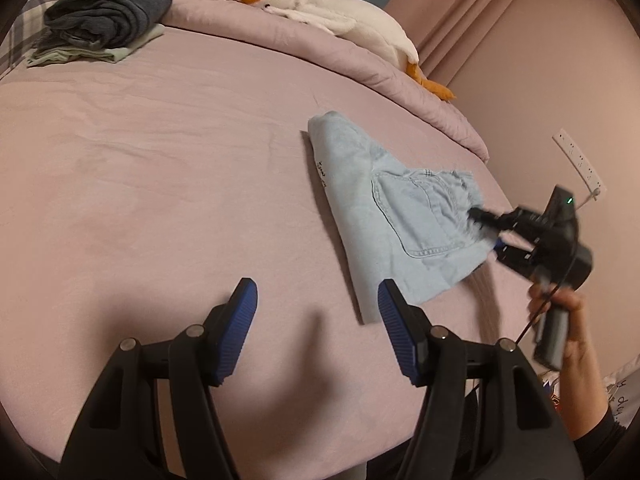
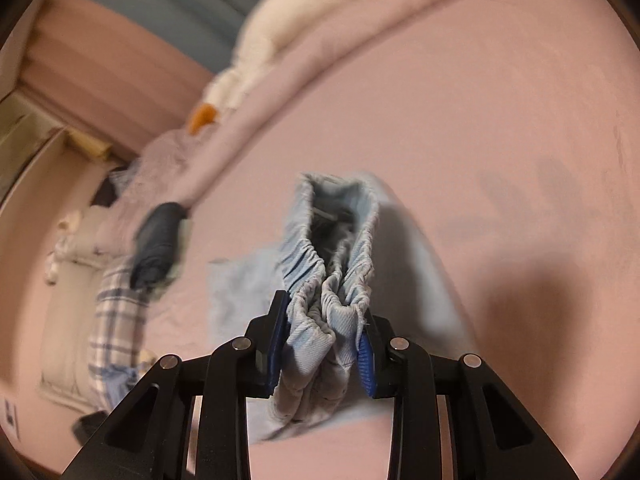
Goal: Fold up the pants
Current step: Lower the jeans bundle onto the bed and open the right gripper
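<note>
Light blue denim pants lie folded on the pink bed, back pocket up, right of centre in the left wrist view. My left gripper is open and empty, hovering just left of the pants' near edge. My right gripper is shut on the pants' elastic waistband at their right end. In the right wrist view the gathered waistband is bunched between the right gripper's blue pads and lifted off the sheet.
A stack of folded dark and pale green clothes sits at the bed's far left. A white plush goose lies on the rolled pink duvet at the back. The bed's right edge meets a wall with a socket strip.
</note>
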Demonstrator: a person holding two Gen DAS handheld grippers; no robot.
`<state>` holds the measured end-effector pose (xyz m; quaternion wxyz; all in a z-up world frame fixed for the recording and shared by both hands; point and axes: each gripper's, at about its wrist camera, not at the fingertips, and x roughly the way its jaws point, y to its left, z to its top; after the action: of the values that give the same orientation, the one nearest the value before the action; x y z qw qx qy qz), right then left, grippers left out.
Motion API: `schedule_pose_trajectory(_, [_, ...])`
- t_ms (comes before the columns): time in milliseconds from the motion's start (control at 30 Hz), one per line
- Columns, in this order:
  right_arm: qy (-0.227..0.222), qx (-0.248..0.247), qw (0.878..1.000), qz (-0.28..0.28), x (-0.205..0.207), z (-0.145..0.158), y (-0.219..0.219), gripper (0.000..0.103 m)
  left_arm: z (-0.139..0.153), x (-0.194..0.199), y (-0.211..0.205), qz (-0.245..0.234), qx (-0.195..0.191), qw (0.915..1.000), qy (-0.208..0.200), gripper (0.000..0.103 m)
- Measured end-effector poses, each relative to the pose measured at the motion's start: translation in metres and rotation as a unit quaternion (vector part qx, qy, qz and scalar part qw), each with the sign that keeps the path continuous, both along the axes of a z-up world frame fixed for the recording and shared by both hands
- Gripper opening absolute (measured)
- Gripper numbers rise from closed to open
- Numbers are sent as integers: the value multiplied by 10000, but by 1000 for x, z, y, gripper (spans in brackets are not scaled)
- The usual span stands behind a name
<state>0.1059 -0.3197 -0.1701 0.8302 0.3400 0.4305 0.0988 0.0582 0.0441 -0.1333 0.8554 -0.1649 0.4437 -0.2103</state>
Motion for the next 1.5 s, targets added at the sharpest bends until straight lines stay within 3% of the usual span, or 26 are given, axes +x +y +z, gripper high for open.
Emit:
schedule_pose_trajectory(200, [257,171,9995,9,6,-28,-11,32,7,24,-25,-236,176,9995,-87,63])
schedule_pose_trajectory(300, [299,438,9986,15,4,-25,-24,36,18,40,-35,-296,197,9991,-218,63])
schedule_pose_trajectory(367, [179,53,9998,-109,-4,-8,-31,45,25,51,-39,-314,223,9988,-308,63])
schedule_pose_trajectory(500, [-507,-1128,9921,-219,-25,34,-21,47,36,91,-59,-434,324,9975,-462,60])
schedule_pose_trajectory(567, [-910,-1168,9889,145,-28,48,-8,47,35,114,-69,-446,329,9978,-374,42])
schedule_pose_trajectory(600, [-1034,-1204,9866,372,-27,53,2,47,33,123,-73,-472,334,9979,-305,26])
schedule_pose_trajectory(700, [-1115,-1477,9778,984,-13,56,34,31,23,153,-92,-536,547,9969,-171,11])
schedule_pose_trajectory(767, [-989,-1768,9716,1221,-1,49,49,24,14,168,-101,-558,799,9951,-160,9])
schedule_pose_trajectory(900, [-478,-2214,9650,1321,14,20,51,22,-14,195,-111,-676,1206,9904,98,7])
schedule_pose_trajectory(967, [-308,-2100,9685,1301,16,5,43,2,-30,206,-115,-756,1337,9879,228,3])
schedule_pose_trajectory(1000, [-316,-2051,9703,1245,15,4,38,0,-34,209,-116,-757,1321,9882,198,2])
schedule_pose_trajectory(1100, [-275,-1470,9822,1138,15,-1,19,0,-34,215,-111,-658,1144,9910,220,2])
schedule_pose_trajectory(1200, [-260,-1509,9814,1158,15,3,23,0,-23,208,-99,-503,905,9944,198,1])
schedule_pose_trajectory(1367, [-519,-1633,9790,1107,1,16,31,1,4,145,-82,-788,517,9951,-288,3])
schedule_pose_trajectory(1500, [-719,-1493,9793,1166,-1,25,41,2,-18,94,-84,-1120,618,9917,-92,2])
